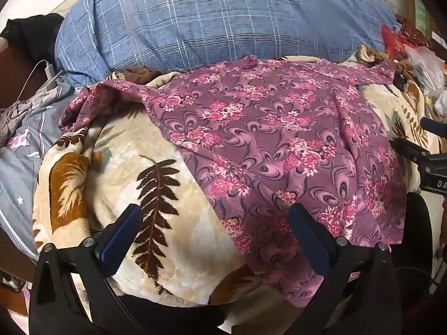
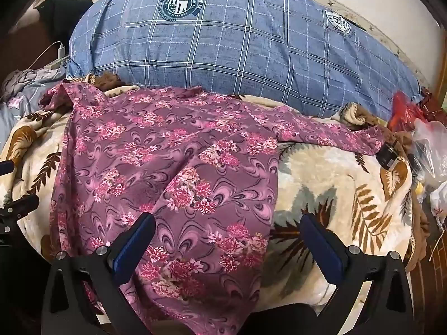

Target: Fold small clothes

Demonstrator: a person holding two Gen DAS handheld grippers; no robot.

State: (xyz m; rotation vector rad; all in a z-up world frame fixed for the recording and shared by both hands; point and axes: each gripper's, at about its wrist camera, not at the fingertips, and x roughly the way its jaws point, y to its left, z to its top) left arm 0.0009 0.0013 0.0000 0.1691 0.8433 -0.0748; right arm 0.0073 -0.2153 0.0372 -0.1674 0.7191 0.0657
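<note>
A purple garment with pink flowers (image 1: 279,139) lies spread flat on a cream blanket with brown fern leaves (image 1: 134,173); its sleeves reach out to the left and right. It also shows in the right wrist view (image 2: 173,167). My left gripper (image 1: 215,217) is open and empty, hovering over the garment's lower left edge. My right gripper (image 2: 227,226) is open and empty, hovering over the garment's lower right edge. The right gripper's body also shows at the right edge of the left wrist view (image 1: 427,164).
A big blue checked pillow (image 2: 237,44) lies behind the garment. Grey clothing (image 1: 19,139) and a white charger with cable (image 1: 50,69) are at the left. Red and clear plastic bags (image 2: 419,122) and clutter lie at the right.
</note>
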